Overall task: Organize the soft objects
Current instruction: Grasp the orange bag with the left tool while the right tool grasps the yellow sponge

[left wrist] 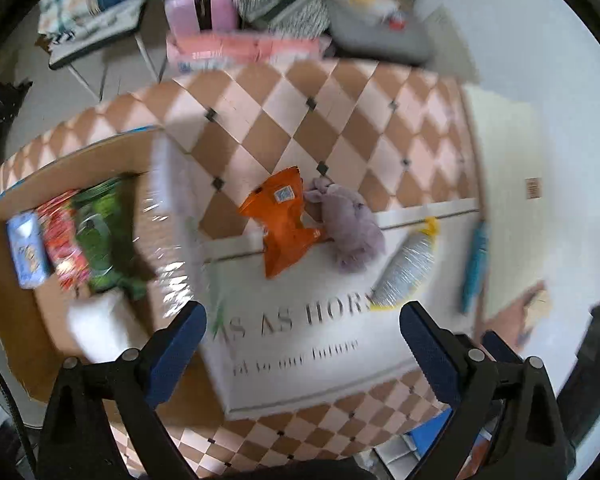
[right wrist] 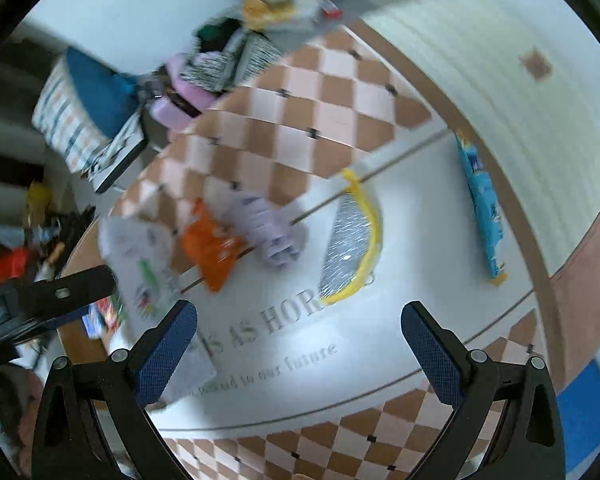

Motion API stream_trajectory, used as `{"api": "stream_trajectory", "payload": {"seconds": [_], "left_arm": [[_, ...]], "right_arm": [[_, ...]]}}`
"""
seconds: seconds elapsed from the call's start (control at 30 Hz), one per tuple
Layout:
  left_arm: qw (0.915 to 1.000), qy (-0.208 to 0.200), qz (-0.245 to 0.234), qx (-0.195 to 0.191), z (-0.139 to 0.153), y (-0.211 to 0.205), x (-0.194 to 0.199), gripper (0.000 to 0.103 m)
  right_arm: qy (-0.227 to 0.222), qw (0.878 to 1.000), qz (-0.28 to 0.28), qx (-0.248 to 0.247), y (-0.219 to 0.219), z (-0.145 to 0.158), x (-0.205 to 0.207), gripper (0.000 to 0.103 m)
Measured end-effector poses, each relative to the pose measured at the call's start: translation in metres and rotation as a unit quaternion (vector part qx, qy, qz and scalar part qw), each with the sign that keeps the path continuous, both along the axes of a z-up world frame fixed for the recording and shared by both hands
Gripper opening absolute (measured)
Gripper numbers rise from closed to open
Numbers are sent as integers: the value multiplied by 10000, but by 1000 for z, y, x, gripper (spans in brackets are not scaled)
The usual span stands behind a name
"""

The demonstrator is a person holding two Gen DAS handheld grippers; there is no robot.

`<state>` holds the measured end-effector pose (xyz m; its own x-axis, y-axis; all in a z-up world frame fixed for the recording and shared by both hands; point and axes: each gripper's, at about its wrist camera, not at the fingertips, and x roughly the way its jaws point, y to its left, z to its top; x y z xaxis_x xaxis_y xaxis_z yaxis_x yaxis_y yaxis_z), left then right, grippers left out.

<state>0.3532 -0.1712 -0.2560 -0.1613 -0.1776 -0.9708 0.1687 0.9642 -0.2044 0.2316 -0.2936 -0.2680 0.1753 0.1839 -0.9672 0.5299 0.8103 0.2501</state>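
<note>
A purple plush toy [left wrist: 350,226] lies on the white mat [left wrist: 324,344] beside an orange snack pouch [left wrist: 286,218]. A silver and yellow pouch [left wrist: 408,266] lies to their right, and a blue packet [left wrist: 475,256] further right. My left gripper [left wrist: 302,332] is open and empty above the mat's near part. In the right wrist view the plush [right wrist: 266,230], orange pouch [right wrist: 212,246], silver pouch [right wrist: 350,242] and blue packet [right wrist: 482,196] show on the mat [right wrist: 420,280]. My right gripper [right wrist: 300,336] is open and empty above the mat.
A cardboard box [left wrist: 16,320] at the left holds green, red and blue packets [left wrist: 100,236] and a white thing. The left gripper's arm [right wrist: 40,296] shows at the right view's left edge. Cluttered furniture [left wrist: 220,8] stands beyond the checkered table [left wrist: 320,120].
</note>
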Motion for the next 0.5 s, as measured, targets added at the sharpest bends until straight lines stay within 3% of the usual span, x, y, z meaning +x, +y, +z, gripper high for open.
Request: {"api": "stream_trajectory", "payload": {"seconds": [0.2,0.4,0.5], "left_arm": [[9957,760,272,446,-81,-21,32,99],[9914,1049,468,620,-124,-21,45,99],[9902,1203,601,372,-130,-19,47,99]], "right_arm": [[603,9972,-180,407,-47,-67,30,102],[922,9939,-167,578,-55,-106,43,100],[1029,9921,-185,696,-56,-122,46,98]]}}
